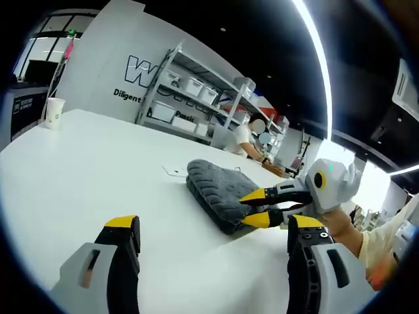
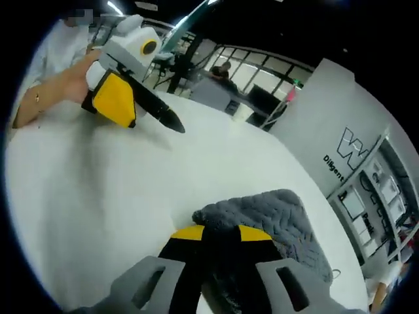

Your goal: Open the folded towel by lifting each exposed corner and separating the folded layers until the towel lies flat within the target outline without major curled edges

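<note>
1. Lying near the middle of the white counter (image 1: 85,176), the 1 grey towel (image 1: 216,186) is still a thick folded bundle, so the unfolding looks barely begun; no layer is spread flat yet, and no target outline can be made out on the counter.
2. The right claw (image 1: 256,208) reaches the towel's near corner in the left gripper view, its yellow tips close together at the edge; in the right gripper view its jaws look drawn together over the towel's corner, so it seems to be pinching that corner.
3. The left claw (image 1: 216,226) hangs above bare counter, well apart from the towel, its 2 jaws spread wide with nothing between them.
4. What remains, as a judgement: lifting each corner, separating the layers and smoothing the edges.
5. Counted: 1 towel, 2 claws, 1 paper cup (image 1: 55,111) at the counter's far edge, 1 small white slip (image 1: 175,171) just beyond the towel, and 1 shelf rack (image 1: 196,91) behind.
</note>
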A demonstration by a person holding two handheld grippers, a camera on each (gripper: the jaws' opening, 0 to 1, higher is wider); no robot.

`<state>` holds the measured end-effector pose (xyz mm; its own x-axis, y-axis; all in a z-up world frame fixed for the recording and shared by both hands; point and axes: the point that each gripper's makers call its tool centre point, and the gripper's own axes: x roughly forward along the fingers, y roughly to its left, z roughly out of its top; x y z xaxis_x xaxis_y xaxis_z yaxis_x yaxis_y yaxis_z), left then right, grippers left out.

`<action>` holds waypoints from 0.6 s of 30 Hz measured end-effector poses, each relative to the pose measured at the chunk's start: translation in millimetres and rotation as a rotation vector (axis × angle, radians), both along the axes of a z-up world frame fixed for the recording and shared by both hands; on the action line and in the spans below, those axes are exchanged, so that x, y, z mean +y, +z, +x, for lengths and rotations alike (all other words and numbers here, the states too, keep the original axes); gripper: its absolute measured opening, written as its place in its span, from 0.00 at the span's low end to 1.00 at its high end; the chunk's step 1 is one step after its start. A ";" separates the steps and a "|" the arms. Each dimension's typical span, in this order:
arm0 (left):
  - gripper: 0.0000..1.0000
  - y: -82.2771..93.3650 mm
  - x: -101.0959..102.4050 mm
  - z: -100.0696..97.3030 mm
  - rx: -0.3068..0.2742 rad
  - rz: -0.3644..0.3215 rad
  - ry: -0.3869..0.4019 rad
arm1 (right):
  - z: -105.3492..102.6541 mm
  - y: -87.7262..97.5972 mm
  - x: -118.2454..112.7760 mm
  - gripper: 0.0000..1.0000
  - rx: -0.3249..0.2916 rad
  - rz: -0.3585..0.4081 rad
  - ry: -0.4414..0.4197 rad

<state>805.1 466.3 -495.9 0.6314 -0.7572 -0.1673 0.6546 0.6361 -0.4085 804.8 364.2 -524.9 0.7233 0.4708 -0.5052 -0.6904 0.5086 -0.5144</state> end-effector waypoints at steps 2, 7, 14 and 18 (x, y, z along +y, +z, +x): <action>0.92 0.6 0.1 0.0 -0.001 -0.002 0.001 | 0.7 0.5 -0.7 0.05 0.007 0.014 -0.001; 0.91 0.0 0.3 -0.5 0.005 -0.003 0.002 | 2.4 5.4 -3.6 0.01 0.020 0.058 -0.004; 0.91 -2.2 2.2 0.7 0.017 -0.002 0.016 | 4.0 25.7 -8.3 0.01 0.030 0.195 -0.012; 0.92 -0.6 1.7 0.2 0.007 0.000 0.010 | 4.4 42.3 -19.6 0.01 0.025 0.249 -0.029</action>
